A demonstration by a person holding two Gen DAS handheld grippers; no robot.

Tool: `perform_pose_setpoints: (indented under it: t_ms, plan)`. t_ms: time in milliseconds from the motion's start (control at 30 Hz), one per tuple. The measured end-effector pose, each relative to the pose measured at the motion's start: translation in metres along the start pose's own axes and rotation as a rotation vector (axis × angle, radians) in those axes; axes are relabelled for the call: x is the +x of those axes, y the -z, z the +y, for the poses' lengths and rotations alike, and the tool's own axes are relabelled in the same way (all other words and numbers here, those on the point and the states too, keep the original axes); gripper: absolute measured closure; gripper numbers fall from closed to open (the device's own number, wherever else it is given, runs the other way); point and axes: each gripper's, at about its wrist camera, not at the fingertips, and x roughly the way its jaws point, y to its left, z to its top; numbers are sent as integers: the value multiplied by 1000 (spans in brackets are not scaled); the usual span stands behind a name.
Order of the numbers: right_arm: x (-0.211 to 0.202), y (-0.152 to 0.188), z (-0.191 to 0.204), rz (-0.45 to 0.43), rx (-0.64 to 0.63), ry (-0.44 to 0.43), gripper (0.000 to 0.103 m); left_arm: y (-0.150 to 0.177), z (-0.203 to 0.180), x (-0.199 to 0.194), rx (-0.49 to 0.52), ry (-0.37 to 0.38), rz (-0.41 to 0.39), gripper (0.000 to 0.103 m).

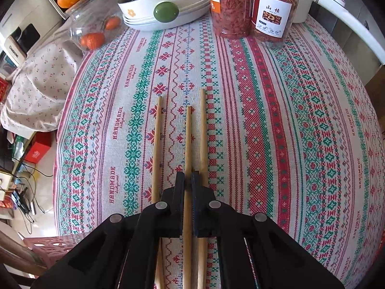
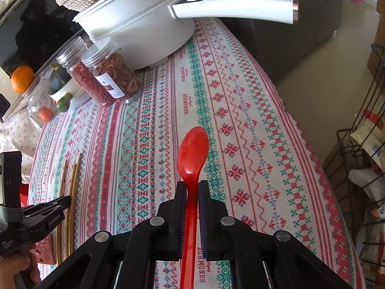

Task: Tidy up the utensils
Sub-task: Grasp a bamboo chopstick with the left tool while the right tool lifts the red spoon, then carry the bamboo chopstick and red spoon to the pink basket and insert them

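At the bottom of the left wrist view, the left gripper [image 1: 188, 178] has its jaws clenched on the middle chopstick [image 1: 188, 144], which runs up the centre of the frame. Two more chopsticks [image 1: 156, 144] lie on either side of it on the patterned tablecloth [image 1: 288, 120], roughly parallel and just apart. Whether the gripped stick is lifted or resting cannot be told.

At the bottom centre of the right wrist view, the right gripper [image 2: 192, 185] grasps the red spoon [image 2: 193, 149] by its handle just behind the bowl, which points up the frame above the cloth.

The sticks look light, stiff and thin; being round and smooth, they would likely roll or pivot in a mid-shaft pinch. The spoon seems to be light, glossy plastic, possibly slippery, best held on its flat handle.

Farther off, two jars [image 1: 274, 12] of dried food stand at the upper right, stacked white dishes [image 1: 168, 7] at top centre.
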Motion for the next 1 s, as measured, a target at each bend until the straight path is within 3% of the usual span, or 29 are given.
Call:
perform_pose_setpoints:
  t_ms: [200,367,700,1000]
  plan:
    - [-1,0,-3,-1,6,4,97,-4,2,3,-21,15,38,97]
    - [-10,1,-2,-21,4,-1,97,9,1,-8,-31,115,0,97]
    - [-60,4,11,-153,22,-52,100,62,-16,-103,118,275,-241,97]
    - [-96,17,42,-230,-92,-42,100,107,32,-188,163,386,-499,97]
